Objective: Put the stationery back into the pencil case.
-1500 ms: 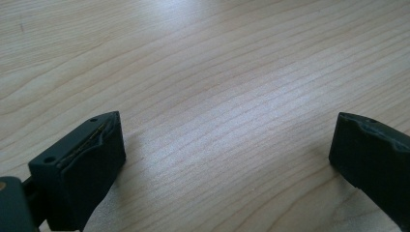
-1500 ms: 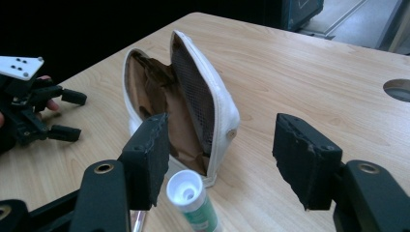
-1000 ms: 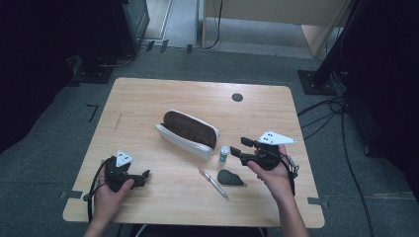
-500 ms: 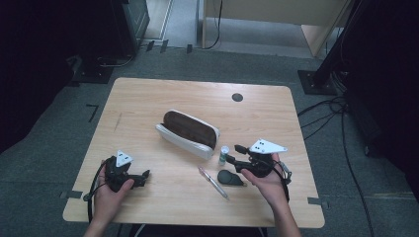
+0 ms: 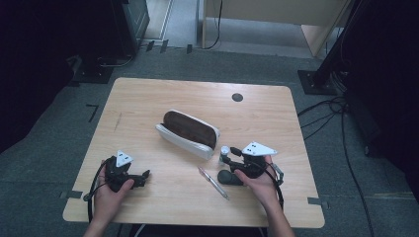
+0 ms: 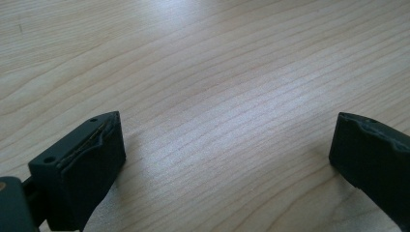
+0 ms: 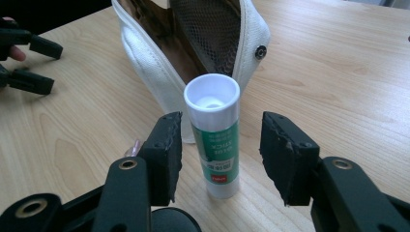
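Lab/studio: wood table (image 5: 148,98) on grey carpet (image 5: 44,163), stand bases, cables (image 5: 341,113).

Glue stick (image 7: 214,140) upright on table (image 5: 148,103), just beside pouch (image 5: 188,132).

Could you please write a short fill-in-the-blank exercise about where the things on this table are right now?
1. The glue stick stands upright between the open jaws of the ____ gripper.
2. The white pencil case lies with its mouth ____.
3. The pen lies flat on the wooden ____.
4. The left gripper has its jaws ____ over bare wood.

Missing words: right; open; table; open
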### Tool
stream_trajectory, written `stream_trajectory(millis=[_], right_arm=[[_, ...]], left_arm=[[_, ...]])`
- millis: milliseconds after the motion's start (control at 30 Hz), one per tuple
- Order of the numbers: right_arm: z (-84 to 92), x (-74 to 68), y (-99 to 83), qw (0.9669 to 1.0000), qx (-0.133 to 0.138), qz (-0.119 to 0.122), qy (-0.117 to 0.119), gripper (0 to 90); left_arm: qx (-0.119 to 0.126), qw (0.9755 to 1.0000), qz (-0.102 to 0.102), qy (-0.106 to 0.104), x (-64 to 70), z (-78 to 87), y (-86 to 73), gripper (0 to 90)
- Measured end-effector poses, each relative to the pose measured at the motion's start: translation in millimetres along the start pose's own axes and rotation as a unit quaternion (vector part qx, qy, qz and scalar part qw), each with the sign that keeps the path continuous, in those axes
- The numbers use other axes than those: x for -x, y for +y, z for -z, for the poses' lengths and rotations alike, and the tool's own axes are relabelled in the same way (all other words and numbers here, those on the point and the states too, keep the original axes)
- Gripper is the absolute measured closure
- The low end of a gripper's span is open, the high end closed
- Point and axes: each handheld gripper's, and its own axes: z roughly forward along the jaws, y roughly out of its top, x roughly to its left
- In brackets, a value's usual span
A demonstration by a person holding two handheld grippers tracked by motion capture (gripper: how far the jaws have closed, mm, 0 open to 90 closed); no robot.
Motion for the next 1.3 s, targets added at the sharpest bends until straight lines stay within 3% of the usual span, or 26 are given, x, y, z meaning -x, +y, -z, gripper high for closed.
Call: stream_trajectory(millis=[333,667,767,833,1300], right_arm=[[-7.8,-2.0,-3.3,1.0,0.002,0.004,-0.001,54.8],[-5.9,-5.6,1.7,0.9996,0.027,0.01,-0.007,55.5],[-8.1,-6.8,1.9,0.9995,0.025,0.012,-0.013,57.6],[-8.9,-7.5,1.9,0.9994,0.026,0.016,-0.014,64.3],[4.2,-8.2,15.6,0.9988,0.039,0.021,-0.022,66.3]], left_arm=[[0.0,1.0,0.0,0.0,0.0,0.0,0.0,0.0],[0.0,1.0,0.0,0.0,0.0,0.0,0.0,0.0],[0.0,1.0,0.0,0.0,0.0,0.0,0.0,0.0],[0.0,1.0,0.0,0.0,0.0,-0.1,0.0,0.0],[0.0,1.0,0.0,0.0,0.0,0.0,0.0,0.0]])
